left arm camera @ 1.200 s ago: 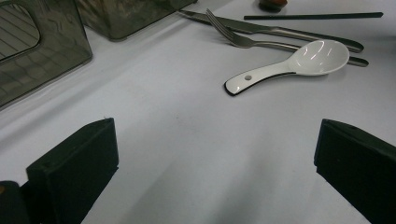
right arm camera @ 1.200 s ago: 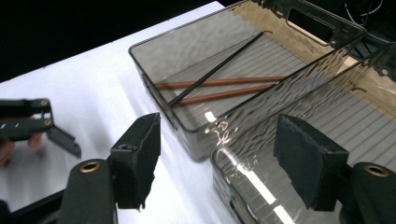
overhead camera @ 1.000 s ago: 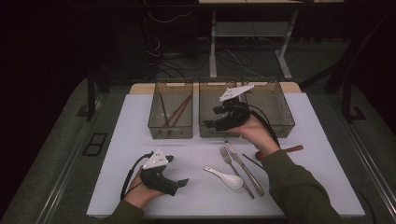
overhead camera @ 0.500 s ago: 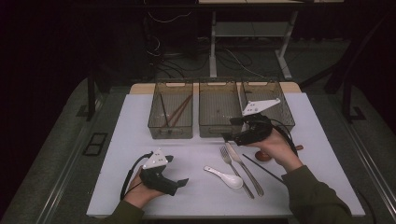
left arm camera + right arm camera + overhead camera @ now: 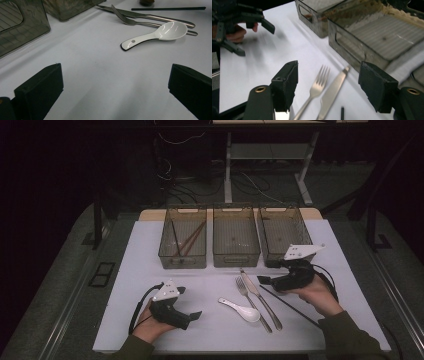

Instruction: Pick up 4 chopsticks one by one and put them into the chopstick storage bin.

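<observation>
Right gripper view: hand-held gripper (image 5: 328, 87) wide open (empty).

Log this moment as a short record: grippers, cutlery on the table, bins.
left gripper: open, empty, low over the white table
right gripper: open, empty, above the fork and knife
fork: flat, beside the knife
spoon: white, left of the fork
black chopstick: flat, right of the knife
bins: three; left one holds brown chopsticks

A white table top (image 5: 150, 245) is set on a dark grey floor (image 5: 60, 270); behind it, metal desk legs (image 5: 228, 165) and loose cables (image 5: 175, 140) are dimly lit.
</observation>
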`<state>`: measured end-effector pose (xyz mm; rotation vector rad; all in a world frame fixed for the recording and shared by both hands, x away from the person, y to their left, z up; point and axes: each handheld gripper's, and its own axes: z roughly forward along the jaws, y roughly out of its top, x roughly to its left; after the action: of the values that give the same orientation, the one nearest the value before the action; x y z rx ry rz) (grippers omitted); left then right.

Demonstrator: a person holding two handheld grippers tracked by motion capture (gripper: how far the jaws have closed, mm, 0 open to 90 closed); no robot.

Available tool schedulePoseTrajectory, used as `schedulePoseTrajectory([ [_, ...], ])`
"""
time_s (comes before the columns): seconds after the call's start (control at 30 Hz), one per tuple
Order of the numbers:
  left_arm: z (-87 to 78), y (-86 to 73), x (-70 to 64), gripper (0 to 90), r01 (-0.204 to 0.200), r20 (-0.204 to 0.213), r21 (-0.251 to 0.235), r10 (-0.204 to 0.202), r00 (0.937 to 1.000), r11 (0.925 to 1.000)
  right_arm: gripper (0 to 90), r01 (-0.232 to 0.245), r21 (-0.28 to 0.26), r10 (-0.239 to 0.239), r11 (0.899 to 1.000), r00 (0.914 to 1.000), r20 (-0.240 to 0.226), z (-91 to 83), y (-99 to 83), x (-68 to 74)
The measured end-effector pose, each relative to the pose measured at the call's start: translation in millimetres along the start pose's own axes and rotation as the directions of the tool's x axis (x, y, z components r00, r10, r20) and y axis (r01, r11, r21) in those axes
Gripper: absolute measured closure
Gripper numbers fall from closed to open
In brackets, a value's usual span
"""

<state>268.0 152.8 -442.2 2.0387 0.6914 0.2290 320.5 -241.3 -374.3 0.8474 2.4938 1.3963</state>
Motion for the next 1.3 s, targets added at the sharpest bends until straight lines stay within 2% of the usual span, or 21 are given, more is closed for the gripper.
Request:
schedulePoseTrajectory([
  [0.47, -1.3, 0.0, 0.0, 0.0, 0.001, -0.002, 0.002, -0.001, 1.0000, 1.0000, 36.6, -0.043, 0.037, 0.042, 0.998, 0.9985, 0.034, -34.1, -48.4, -0.6],
  [0.73, -1.2, -0.1, -0.1, 0.0, -0.001, -0.001, 0.001, 0.001, 1.0000, 1.0000, 45.4, -0.074, 0.072, 0.071, 0.995, 0.9965, 0.044, -47.0, -73.0, 0.7],
  [1.0, -1.0, 0.0, -0.2, 0.0, -0.006, -0.002, 0.002, 0.006, 1.0000, 1.0000, 56.4, -0.079, 0.147, 0.071, 0.986, 0.9954, 0.064, -55.3, -96.5, 1.2],
  [1.13, -0.8, 0.1, -0.5, 0.0, -0.009, -0.001, 0.003, 0.009, 1.0000, 1.0000, 62.8, -0.088, 0.170, 0.079, 0.981, 0.9950, 0.061, -58.8, -105.3, 0.9],
  [1.23, -0.6, -0.1, -0.7, 0.0, -0.007, 0.000, 0.003, 0.007, 1.0000, 1.0000, 65.8, -0.102, 0.182, 0.096, 0.978, 0.9945, 0.042, -60.5, -111.0, 0.1],
  [1.3, -0.6, -0.1, -0.7, 0.0, -0.005, 0.000, 0.004, 0.005, 1.0000, 1.0000, 67.4, -0.091, 0.197, 0.083, 0.976, 0.9953, 0.050, -59.9, -113.6, -0.7],
])
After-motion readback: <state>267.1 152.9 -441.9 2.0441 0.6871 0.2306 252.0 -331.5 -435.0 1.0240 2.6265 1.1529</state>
